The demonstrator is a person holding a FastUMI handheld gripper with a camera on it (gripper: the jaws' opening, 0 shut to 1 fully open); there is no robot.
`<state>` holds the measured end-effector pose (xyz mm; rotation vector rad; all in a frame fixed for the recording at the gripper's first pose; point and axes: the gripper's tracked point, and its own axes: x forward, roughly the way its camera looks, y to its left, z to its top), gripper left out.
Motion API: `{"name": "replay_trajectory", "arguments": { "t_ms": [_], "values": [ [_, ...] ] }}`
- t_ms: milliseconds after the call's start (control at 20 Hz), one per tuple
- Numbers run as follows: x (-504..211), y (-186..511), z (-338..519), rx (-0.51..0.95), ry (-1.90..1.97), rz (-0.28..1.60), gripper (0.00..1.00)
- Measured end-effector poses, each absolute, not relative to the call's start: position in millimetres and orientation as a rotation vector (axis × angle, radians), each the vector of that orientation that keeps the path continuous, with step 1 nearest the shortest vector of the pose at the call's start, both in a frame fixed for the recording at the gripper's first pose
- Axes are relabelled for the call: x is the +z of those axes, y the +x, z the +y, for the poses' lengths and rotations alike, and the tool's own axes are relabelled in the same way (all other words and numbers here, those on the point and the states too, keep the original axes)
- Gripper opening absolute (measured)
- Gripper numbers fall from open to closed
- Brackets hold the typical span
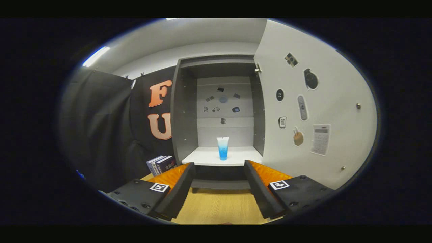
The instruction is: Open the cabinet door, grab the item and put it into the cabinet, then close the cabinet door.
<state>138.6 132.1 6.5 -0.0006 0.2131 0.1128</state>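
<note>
- While my gripper (219, 189) hangs low in the frame above the wooden tabletop (219, 209), its two fingers (179, 189) stand wide apart with nothing between them; each carries a square marker on its upper face
- Cabinet (219, 111) sits at frame centre, just beyond the fingertips; dark grey side walls, pale back panel with several small stickers on it
- Cabinet door (317, 111) stands swung open, filling the right of the frame; its inner face is white and carries stickers, among them a calculator shape, a remote shape and a few round ones; small metal studs near its far edge
- The item, a tube (222, 147) white at the top and blue toward the base, stands upright inside the cabinet on the white shelf (206, 157); it is centred in the gap between my fingers but well ahead of them, not touched
- Books (161, 164) stand to the left of the cabinet's base, just beyond my left finger; I cannot tell how many
- Black cloth wall (101, 128) fills the left of the frame; a strip light (96, 55) glows at upper left on the ceiling
</note>
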Motion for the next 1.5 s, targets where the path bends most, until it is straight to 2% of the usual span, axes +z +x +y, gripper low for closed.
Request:
{"name": "replay_trajectory", "arguments": {
  "t_ms": [400, 700, 950, 1200, 1500],
  "values": [
    [29, 59, 50, -0.068, -0.004, 0.171, 0.93],
    [55, 31, -46, -0.301, -0.121, 0.13, 0.93],
    [82, 28, -108, -0.424, -0.088, 0.086, 0.93],
    [82, 48, -158, -0.479, -0.061, 0.08, 0.93],
    [75, 90, -168, -0.431, -0.06, 0.096, 0.93]
  ]
}}
